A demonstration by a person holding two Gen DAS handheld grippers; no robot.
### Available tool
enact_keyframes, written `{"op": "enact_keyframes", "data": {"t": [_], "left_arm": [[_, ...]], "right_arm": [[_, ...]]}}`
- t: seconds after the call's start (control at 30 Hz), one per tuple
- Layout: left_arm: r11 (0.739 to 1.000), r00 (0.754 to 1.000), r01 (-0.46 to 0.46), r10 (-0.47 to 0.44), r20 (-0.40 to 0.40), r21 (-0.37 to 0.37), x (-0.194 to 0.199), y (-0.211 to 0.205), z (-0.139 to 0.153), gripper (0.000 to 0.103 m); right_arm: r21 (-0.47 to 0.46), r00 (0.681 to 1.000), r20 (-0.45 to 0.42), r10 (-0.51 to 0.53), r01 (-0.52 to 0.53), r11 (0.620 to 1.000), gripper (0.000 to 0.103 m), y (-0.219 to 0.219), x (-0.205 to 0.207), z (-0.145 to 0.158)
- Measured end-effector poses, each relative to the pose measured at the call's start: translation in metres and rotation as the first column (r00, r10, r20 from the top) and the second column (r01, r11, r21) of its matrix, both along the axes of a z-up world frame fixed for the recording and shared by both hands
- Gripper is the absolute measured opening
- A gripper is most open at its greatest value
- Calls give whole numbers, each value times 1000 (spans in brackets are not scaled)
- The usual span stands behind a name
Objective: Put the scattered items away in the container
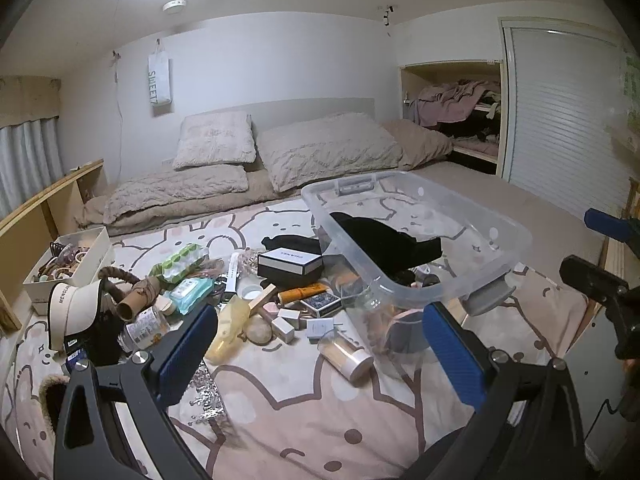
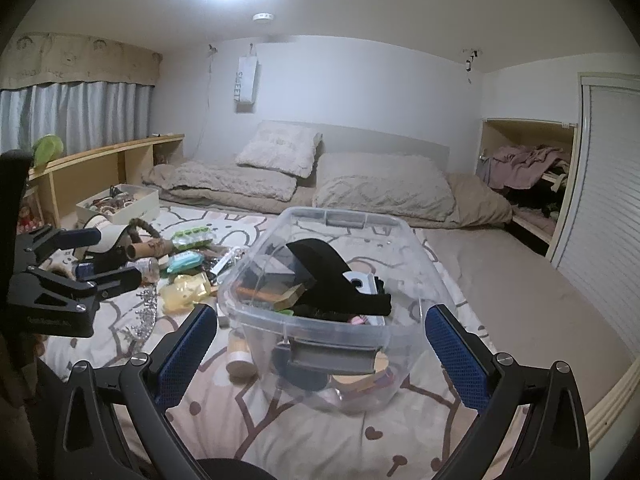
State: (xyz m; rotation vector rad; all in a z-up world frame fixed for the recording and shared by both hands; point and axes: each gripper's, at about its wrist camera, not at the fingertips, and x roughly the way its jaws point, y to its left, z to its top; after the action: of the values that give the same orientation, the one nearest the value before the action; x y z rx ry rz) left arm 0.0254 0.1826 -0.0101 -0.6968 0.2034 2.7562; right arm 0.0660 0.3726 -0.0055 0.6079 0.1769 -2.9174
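Note:
A clear plastic bin (image 1: 496,240) (image 2: 256,316) stands on the patterned bed cover and holds a black cloth (image 1: 384,240) (image 2: 332,276) and small items. Scattered items lie left of it: a black-and-white box (image 1: 290,264), a yellow bottle (image 1: 230,328), a clear tube (image 1: 346,354), a teal wipes pack (image 1: 192,292), a visor cap (image 1: 74,312), a cardboard roll (image 1: 136,302). My left gripper (image 1: 320,344) is open and empty above the pile. My right gripper (image 2: 320,344) is open and empty, facing the bin's near end. The left gripper also shows in the right wrist view (image 2: 108,256).
A white box of trinkets (image 1: 94,254) (image 2: 148,204) sits by a wooden shelf (image 1: 36,216) on the left. Pillows (image 1: 328,152) and a folded quilt lie at the bed's head. A closet with clothes (image 1: 460,104) and a slatted door stand on the right.

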Motion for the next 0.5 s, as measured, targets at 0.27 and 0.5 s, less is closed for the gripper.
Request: {"op": "enact_keyframes", "data": {"t": [0.27, 0.5], "left_arm": [[1000, 1000, 7, -7, 14, 7, 1, 1, -3, 103], [1000, 1000, 21, -21, 14, 9, 1, 4, -4, 103]], "right_arm": [[-18, 1000, 20, -24, 24, 1000, 103, 3, 0, -8], [-19, 999, 22, -33, 33, 999, 103, 5, 1, -10]]}}
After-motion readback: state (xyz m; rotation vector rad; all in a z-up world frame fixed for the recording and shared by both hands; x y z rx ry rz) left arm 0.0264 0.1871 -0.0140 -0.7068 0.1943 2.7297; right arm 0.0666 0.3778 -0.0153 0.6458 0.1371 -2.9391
